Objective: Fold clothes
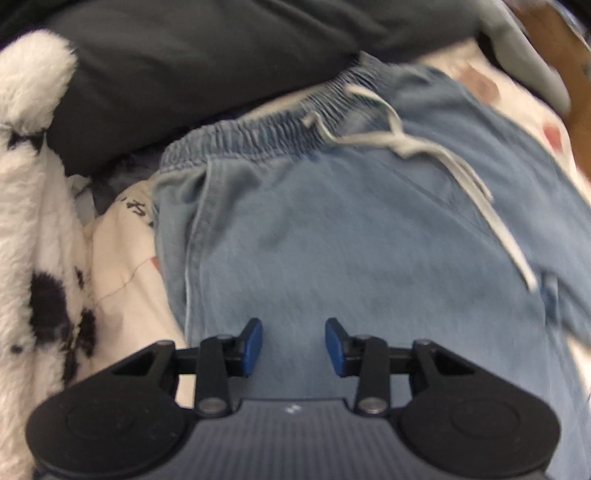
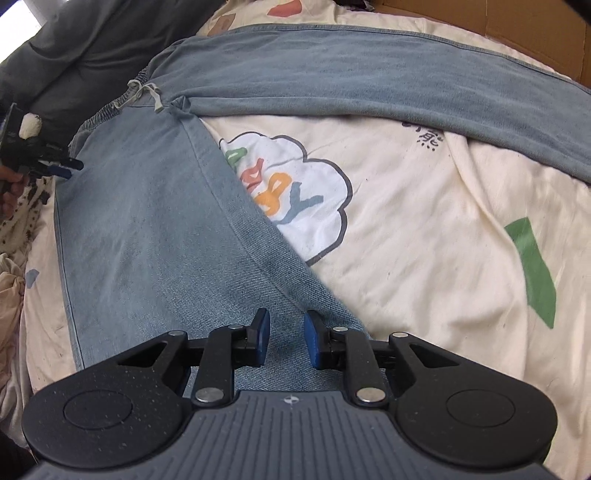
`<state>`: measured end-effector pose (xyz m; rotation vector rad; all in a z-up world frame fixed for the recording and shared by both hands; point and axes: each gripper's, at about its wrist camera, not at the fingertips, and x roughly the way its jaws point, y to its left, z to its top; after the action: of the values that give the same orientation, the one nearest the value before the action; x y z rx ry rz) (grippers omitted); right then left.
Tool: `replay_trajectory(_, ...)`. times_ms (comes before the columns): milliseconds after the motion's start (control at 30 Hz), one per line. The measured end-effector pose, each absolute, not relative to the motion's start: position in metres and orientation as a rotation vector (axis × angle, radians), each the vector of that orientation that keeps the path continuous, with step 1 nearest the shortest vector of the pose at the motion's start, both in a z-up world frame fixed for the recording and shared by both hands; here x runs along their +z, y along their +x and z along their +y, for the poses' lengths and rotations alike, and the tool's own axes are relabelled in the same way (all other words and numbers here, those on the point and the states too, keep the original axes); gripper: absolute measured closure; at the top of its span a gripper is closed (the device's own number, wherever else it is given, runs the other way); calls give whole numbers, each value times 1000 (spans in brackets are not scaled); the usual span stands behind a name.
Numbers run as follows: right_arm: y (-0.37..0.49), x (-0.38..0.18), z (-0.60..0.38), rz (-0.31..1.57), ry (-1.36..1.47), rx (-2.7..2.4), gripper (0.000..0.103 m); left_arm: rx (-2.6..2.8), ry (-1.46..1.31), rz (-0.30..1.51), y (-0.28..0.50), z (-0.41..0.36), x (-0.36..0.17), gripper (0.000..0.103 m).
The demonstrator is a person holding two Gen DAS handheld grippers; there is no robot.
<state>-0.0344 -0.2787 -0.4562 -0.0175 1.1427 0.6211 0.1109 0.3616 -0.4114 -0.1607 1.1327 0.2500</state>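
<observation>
Light blue denim trousers [image 1: 332, 240] lie flat on a bed, their elastic waistband [image 1: 258, 129] at the far side with a white drawstring [image 1: 406, 144] trailing over the front. My left gripper [image 1: 293, 345] hovers open above the hip area, near the left side seam, nothing between its blue pads. In the right wrist view the trousers [image 2: 147, 221] spread in a V, one leg [image 2: 369, 81] stretching away to the right. My right gripper [image 2: 286, 341] is open over the near leg close to its inner seam. The left gripper [image 2: 68, 168] shows at the trousers' left edge.
A cream bedsheet [image 2: 424, 240] with cartoon prints lies under the trousers. A dark grey duvet [image 1: 184, 55] is bunched beyond the waistband. A fluffy white-and-black blanket [image 1: 33, 184] lies at the left. Cardboard [image 2: 498, 29] borders the far right. A hand [image 2: 9, 188] holds the left tool.
</observation>
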Motion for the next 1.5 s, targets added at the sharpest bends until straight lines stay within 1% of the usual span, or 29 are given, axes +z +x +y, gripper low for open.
replay_trajectory(33, -34, -455, -279, 1142, -22, 623, 77, 257, -177, 1125, 116, 365, -412, 65)
replay_trajectory(100, -34, -451, -281, 1139, -22, 621, 77, 270, -209, 1111, 125, 372, -413, 71)
replay_trajectory(167, -33, -447, -285, 1135, -20, 614, 76, 270, -229, 1105, 136, 375, -417, 84)
replay_trajectory(233, -33, -443, -289, 1131, -15, 603, 76, 274, -234, 1105, 146, 377, -421, 90)
replay_trajectory(533, -40, -438, -310, 1141, 13, 539, 76, 327, -222, 1105, 173, 389, -434, 93)
replay_trajectory(600, -42, -440, -315, 1148, 21, 520, 76, 363, -231, 1110, 178, 397, -435, 96)
replay_trajectory(667, -45, -442, -319, 1155, 29, 503, 76, 415, -267, 1104, 181, 407, -432, 101)
replay_trajectory(867, -51, -441, -330, 1163, 41, 474, 76, 477, -404, 1099, 183, 437, -418, 100)
replay_trajectory(967, -53, -437, -335, 1156, 45, 463, 75, 404, -367, 1079, 184, 429, -400, 95)
replay_trajectory(1100, -54, -435, -341, 1152, 54, 445, 75, 376, -355, 1063, 184, 431, -386, 95)
replay_trajectory(1233, -55, -433, -348, 1148, 63, 426, 75, 391, -334, 1096, 192, 437, -394, 96)
replay_trajectory(1267, -55, -433, -349, 1148, 64, 422, 75, 394, -327, 1106, 194, 439, -396, 100)
replay_trajectory(1500, -53, -435, -355, 1155, 65, 403, 75, 432, -264, 1154, 202, 451, -419, 100)
